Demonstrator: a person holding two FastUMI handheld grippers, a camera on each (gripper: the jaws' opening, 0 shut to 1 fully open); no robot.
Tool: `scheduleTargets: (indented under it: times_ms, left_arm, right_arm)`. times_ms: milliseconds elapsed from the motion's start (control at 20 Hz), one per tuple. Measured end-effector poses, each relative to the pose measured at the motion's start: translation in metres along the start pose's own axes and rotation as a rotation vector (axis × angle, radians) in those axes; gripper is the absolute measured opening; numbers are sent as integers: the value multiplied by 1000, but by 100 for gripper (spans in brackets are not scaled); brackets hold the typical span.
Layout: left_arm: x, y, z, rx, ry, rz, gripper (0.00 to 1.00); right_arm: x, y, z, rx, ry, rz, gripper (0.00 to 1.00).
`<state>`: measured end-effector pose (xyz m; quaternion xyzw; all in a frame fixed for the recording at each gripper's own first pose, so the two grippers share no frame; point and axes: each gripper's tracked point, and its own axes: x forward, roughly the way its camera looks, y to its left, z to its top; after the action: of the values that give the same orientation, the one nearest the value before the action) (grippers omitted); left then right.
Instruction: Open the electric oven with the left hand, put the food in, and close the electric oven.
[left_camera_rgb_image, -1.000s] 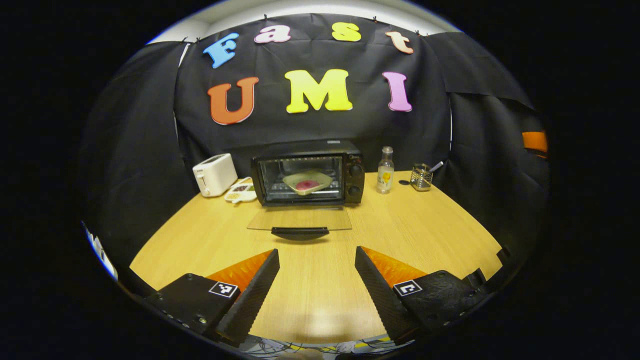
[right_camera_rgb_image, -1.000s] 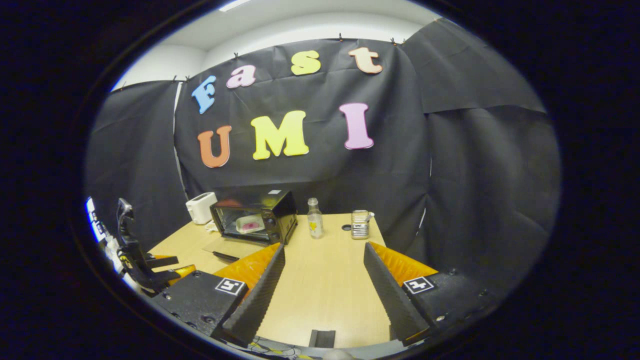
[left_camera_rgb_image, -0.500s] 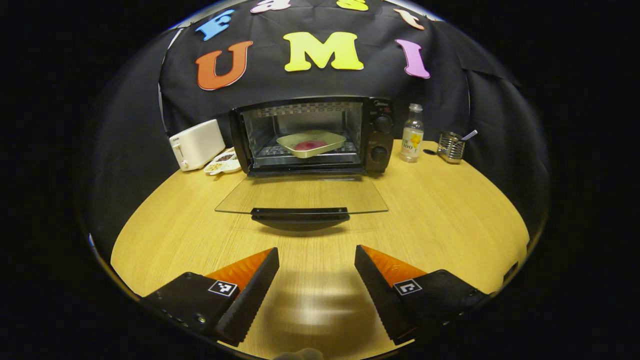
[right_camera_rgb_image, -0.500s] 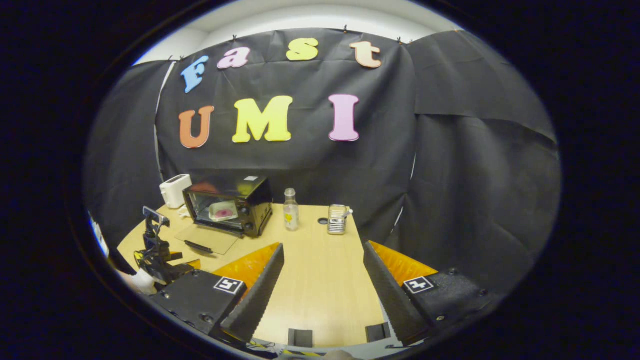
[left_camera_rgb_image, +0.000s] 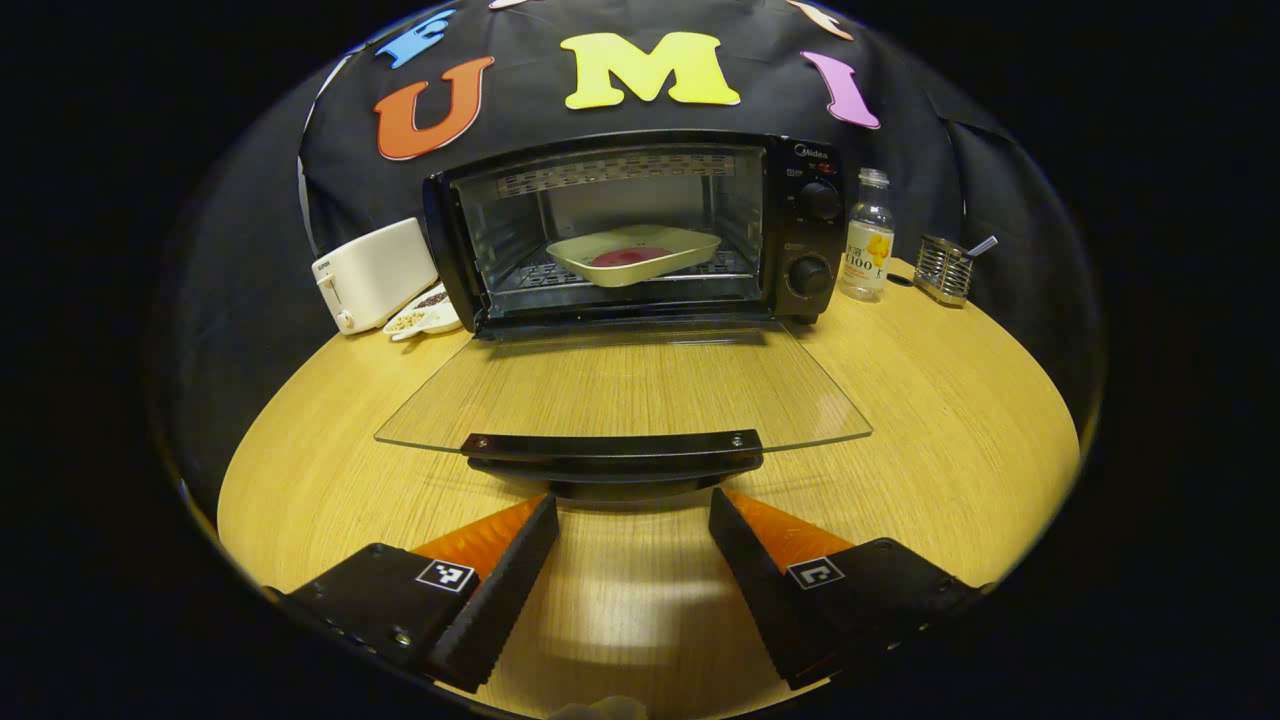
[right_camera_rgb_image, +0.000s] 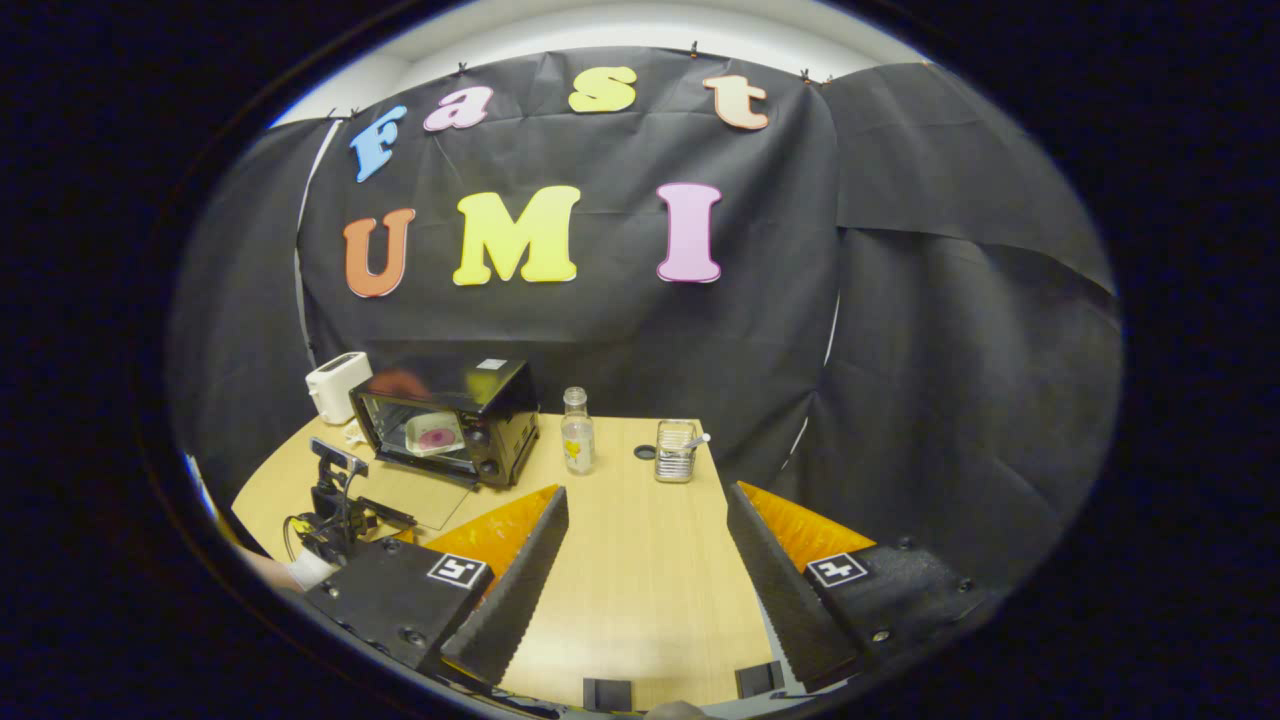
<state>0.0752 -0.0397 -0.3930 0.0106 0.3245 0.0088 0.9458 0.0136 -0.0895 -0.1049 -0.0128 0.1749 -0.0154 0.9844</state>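
Observation:
The black electric oven (left_camera_rgb_image: 640, 235) stands at the back of the wooden table with its glass door (left_camera_rgb_image: 625, 388) folded flat toward me. A cream dish of red food (left_camera_rgb_image: 634, 255) rests on the rack inside. My left gripper (left_camera_rgb_image: 632, 515) is open, its fingertips just short of the door's black handle (left_camera_rgb_image: 612, 452), touching nothing. In the right gripper view the oven (right_camera_rgb_image: 445, 420) sits far off at the left, with the left gripper (right_camera_rgb_image: 340, 505) low in front of its door. My right gripper (right_camera_rgb_image: 645, 505) is open and empty over the table.
A white toaster (left_camera_rgb_image: 372, 273) and a small dish of seeds (left_camera_rgb_image: 425, 312) stand left of the oven. To the oven's right are a clear bottle (left_camera_rgb_image: 866, 235) and a metal holder (left_camera_rgb_image: 948, 268). The round wooden table (left_camera_rgb_image: 940, 420) curves away on both sides.
My left gripper has moved forward toward the oven, so the door handle now lies just ahead of its fingertips. The right gripper has drifted slightly, still open.

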Motion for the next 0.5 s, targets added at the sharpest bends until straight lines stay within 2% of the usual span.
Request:
scheduleTargets:
  times_ms: [500]
  left_arm:
    - [-13, 3, 22, -27, -31, -9, 97]
  right_arm:
    - [5, 10, -13, 74, 28, 20, 100]
